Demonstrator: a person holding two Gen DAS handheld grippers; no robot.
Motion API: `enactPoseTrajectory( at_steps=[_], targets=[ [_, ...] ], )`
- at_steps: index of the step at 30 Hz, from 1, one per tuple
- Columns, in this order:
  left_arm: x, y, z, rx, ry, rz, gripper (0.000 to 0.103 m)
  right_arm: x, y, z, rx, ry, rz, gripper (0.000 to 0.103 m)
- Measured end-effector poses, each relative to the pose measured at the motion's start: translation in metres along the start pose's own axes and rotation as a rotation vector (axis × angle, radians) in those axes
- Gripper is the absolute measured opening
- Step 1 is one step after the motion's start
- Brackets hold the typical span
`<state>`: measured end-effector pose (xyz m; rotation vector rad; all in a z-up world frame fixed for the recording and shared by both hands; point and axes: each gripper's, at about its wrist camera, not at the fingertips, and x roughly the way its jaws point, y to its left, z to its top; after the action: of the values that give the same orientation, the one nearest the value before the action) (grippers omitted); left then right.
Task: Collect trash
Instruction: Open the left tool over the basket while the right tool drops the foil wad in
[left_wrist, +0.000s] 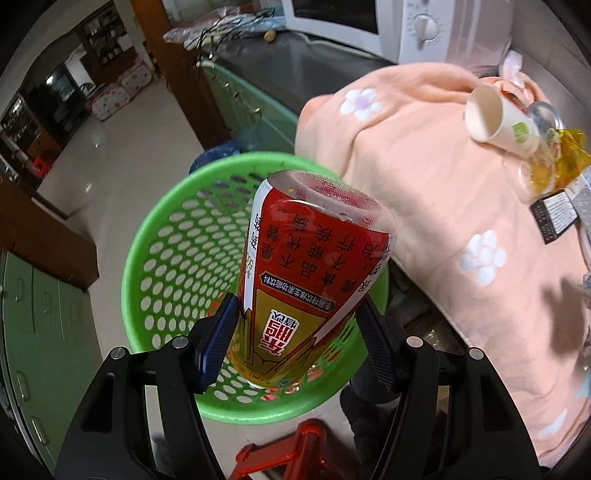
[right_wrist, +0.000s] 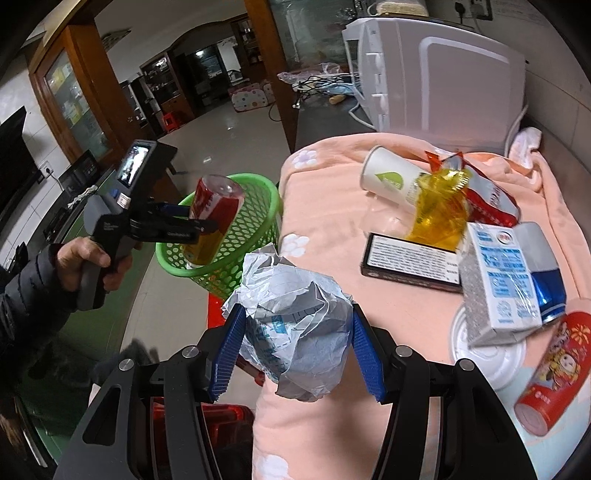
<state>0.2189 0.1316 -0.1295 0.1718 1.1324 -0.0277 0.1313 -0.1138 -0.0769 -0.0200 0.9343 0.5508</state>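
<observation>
My left gripper (left_wrist: 295, 339) clamps the red can (left_wrist: 314, 269) mid-frame, right over the green basket (left_wrist: 166, 258). Drop step; next: let go. Right gripper (right_wrist: 297, 354) squeezes crumpled wrapper (right_wrist: 295, 317), lower center, w/ basket upper left.

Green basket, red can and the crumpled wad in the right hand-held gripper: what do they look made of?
Green basket: moulded plastic, slightly glossy, with regular oval holes through its wall. Red can: probably thin metal, glossy printed skin, shiny concave end. Crumpled wad: thin grey-white wrapper, sharp creases and faint blue print; paper or plastic film, I cannot tell which.
</observation>
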Motion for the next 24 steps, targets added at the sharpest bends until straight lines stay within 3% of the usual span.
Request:
enactPoseTrajectory(
  at_steps=[9,24],
  targets=[
    [0.001,0.008,-0.007,-0.035,0.01,0.027,0.069,0.03,0.017,0.021,-0.043,0.018,0.036,0.055],
    [-0.026,0.068,-0.016,-0.194,-0.047,0.068,0.071,0.12,0.052,0.089,-0.069,0.046,0.101,0.055]
  ],
)
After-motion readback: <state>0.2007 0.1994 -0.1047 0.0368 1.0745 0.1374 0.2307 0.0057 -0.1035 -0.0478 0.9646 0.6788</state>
